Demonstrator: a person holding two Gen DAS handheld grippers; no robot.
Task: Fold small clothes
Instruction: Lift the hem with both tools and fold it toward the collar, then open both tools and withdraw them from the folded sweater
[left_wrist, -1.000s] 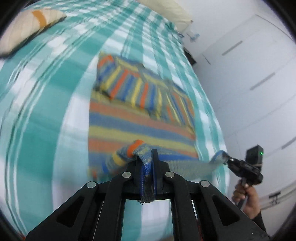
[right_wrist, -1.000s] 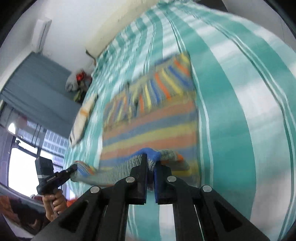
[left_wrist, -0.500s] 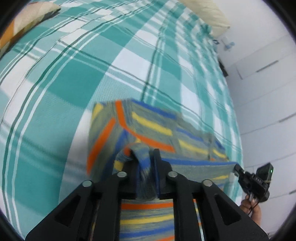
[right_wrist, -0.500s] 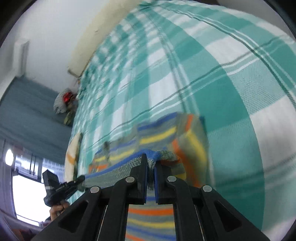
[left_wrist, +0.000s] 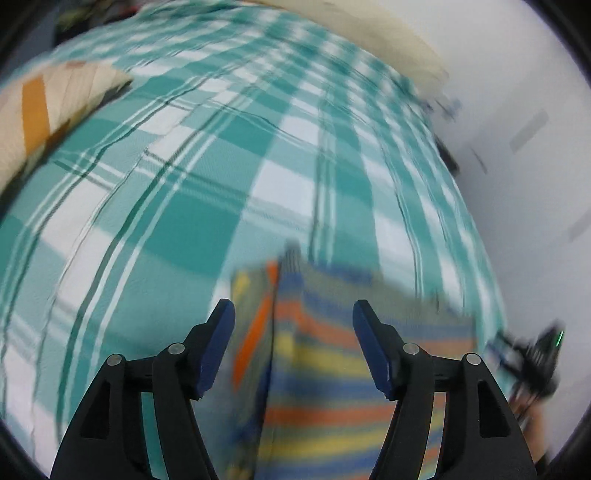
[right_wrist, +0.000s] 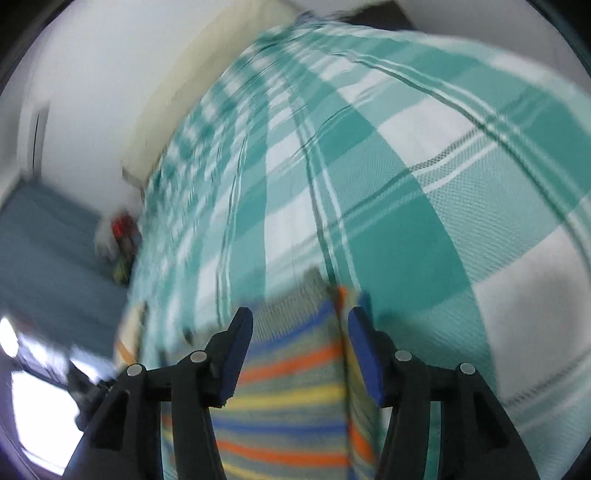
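Bedsheet (left_wrist: 192, 221), woven cotton in teal-and-white plaid, is spread across both views and taken as the landmark. Striped knit garment (left_wrist: 332, 369) in orange, yellow, blue and grey bands is laid flat on the sheet near its close edge, in a folded rectangular shape; edges are blurred. A cream pillow (left_wrist: 48, 110) with an orange band is seen at the sheet's far left. Left gripper (left_wrist: 293, 314) is held above the garment, jaws spread wide, nothing between them. Right gripper (right_wrist: 301, 321) is likewise spread apart over the garment's (right_wrist: 291, 398) far corner, empty.
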